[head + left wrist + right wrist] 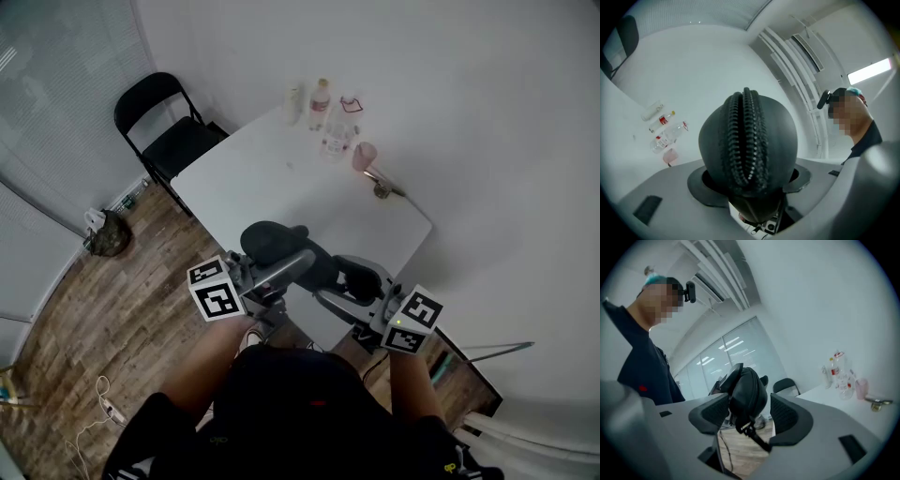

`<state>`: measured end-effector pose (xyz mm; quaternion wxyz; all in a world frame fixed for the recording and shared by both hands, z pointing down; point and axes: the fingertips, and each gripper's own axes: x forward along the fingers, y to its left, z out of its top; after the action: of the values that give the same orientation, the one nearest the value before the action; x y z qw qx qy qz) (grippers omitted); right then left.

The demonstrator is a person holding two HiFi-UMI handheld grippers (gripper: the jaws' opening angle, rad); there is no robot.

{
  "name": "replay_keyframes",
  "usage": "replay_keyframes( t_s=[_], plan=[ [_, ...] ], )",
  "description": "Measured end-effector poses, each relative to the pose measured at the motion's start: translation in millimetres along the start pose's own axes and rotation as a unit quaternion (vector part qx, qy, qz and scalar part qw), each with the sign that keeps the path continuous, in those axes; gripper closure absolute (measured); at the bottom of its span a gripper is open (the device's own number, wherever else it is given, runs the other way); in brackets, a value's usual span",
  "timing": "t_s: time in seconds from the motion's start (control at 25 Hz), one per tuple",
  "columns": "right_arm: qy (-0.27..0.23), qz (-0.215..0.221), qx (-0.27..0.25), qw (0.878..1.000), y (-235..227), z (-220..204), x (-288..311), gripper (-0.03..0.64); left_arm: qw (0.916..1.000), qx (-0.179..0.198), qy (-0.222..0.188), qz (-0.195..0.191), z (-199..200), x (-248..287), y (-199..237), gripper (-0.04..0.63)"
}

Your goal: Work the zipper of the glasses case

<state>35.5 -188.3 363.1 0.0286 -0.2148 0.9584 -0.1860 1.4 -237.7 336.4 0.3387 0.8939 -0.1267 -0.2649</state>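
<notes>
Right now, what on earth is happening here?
A person holds a gripper in each hand. The left gripper clamps a black case in the air by the table, its zipper seemingly parted. The right gripper has its jaws open around the case's other end, not gripping yet.

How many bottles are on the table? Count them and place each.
4, at the far end of the table: a pale bottle, a red-labelled bottle, a clear bottle behind, a second clear bottle nearer. Overlap may hide more.
</notes>
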Motion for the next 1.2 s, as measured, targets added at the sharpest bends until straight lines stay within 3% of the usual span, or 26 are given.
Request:
replay_keyframes(
  t_s=[0.16, 0.32, 0.44, 0.6, 0.84, 1.2],
  plan=[
    [-0.012, -0.074, -0.061, 0.995, -29, -11, -22, 0.342, 0.9976, 0.012, -0.046, 0.051, 25, 3, 19, 0.304],
    [0.011, -0.128, -0.058, 0.990, -40, -41, -24, 0.344, 0.9938, 0.040, -0.061, 0.084, 35, 8, 16, 0.304],
    [-0.004, -0.138, -0.041, 0.990, -31, -44, -11, 0.399, 0.9932, 0.045, -0.065, 0.086, 39, 11, 7, 0.304],
    [-0.021, -0.151, -0.089, 0.984, -20, -29, 7, 0.477, 0.9933, 0.046, -0.060, 0.087, 40, 12, 6, 0.304],
    [-0.027, -0.137, -0.092, 0.986, -13, -20, 20, 0.570, 0.9931, 0.048, -0.057, 0.090, 39, 13, 6, 0.304],
    [-0.009, -0.153, -0.122, 0.981, -20, -25, 18, 0.598, 0.9920, 0.050, -0.057, 0.101, 36, 10, 10, 0.305]
  ],
)
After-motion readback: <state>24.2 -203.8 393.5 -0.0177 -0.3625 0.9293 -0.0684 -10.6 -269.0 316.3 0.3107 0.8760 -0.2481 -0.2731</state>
